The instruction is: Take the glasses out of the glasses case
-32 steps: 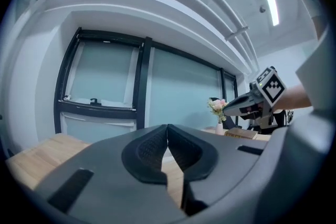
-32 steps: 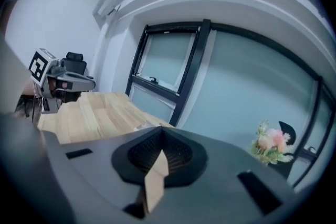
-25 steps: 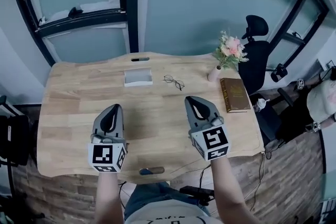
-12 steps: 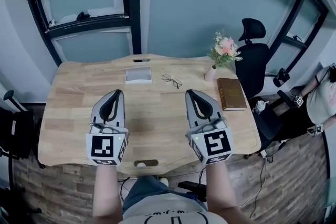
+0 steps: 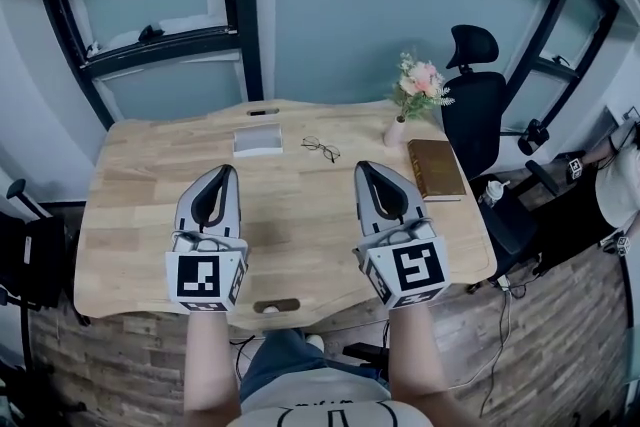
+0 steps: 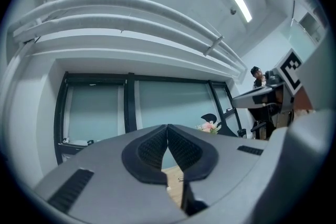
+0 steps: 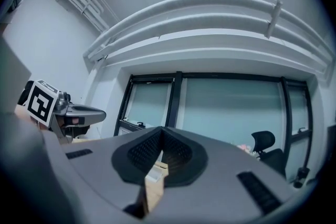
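Observation:
A grey glasses case (image 5: 258, 143) lies at the far middle of the wooden table (image 5: 130, 215), and thin round glasses (image 5: 321, 149) lie on the wood just right of it, outside the case. My left gripper (image 5: 228, 171) and right gripper (image 5: 362, 167) hover side by side above the near half of the table, well short of both items. They point about level at the windows. In the left gripper view the left gripper (image 6: 168, 127) has its pads touching with nothing between them. The right gripper (image 7: 161, 129) is likewise shut and empty.
A vase of pink flowers (image 5: 418, 87) and a brown book (image 5: 434, 169) sit at the table's right side. A black office chair (image 5: 470, 105) stands beyond that edge, with a person's arm (image 5: 612, 185) at far right. Dark-framed windows (image 5: 240, 5) fill the wall behind.
Both grippers have risen above the table, still shut and empty. The glasses and case lie where they were.

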`<state>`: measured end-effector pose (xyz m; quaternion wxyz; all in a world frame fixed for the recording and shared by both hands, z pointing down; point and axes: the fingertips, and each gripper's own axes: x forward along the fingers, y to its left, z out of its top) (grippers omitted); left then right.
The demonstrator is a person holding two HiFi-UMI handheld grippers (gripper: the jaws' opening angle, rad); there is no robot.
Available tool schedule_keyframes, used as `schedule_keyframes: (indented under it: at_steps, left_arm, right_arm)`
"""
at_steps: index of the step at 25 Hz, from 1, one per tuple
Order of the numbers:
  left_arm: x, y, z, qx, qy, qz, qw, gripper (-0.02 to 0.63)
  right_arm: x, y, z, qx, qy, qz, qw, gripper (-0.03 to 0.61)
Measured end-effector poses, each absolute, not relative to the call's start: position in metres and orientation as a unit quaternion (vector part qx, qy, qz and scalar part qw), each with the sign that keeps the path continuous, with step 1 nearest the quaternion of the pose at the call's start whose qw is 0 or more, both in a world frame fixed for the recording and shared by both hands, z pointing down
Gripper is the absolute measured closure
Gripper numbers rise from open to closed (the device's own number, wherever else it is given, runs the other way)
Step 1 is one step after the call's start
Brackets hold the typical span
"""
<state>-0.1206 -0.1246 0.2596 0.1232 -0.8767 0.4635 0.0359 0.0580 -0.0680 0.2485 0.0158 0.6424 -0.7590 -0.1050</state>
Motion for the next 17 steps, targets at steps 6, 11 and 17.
schedule_keyframes:
  at_steps: [6,11,17]
  left_arm:
    - [-0.1171,-0.1238,0.2575,-0.878,0.46,0.041,0.127,0.598]
    - [-0.1154,-0.1231,0.2529,-0.88,0.453,0.039,0.136,0.598]
    - [-0.1121,-0.1241,0.2508,-0.881,0.449,0.037,0.143,0.598]
  right_arm:
    - [0.0601,-0.0672,0.2495,0.647,-0.754,-0.109,0.023,0.569]
    - [0.059,-0.0687,0.2516,0.649,-0.752,-0.11,0.026,0.569]
    - [0.0612,-0.0682,0.2547,0.651,-0.75,-0.11,0.024,0.569]
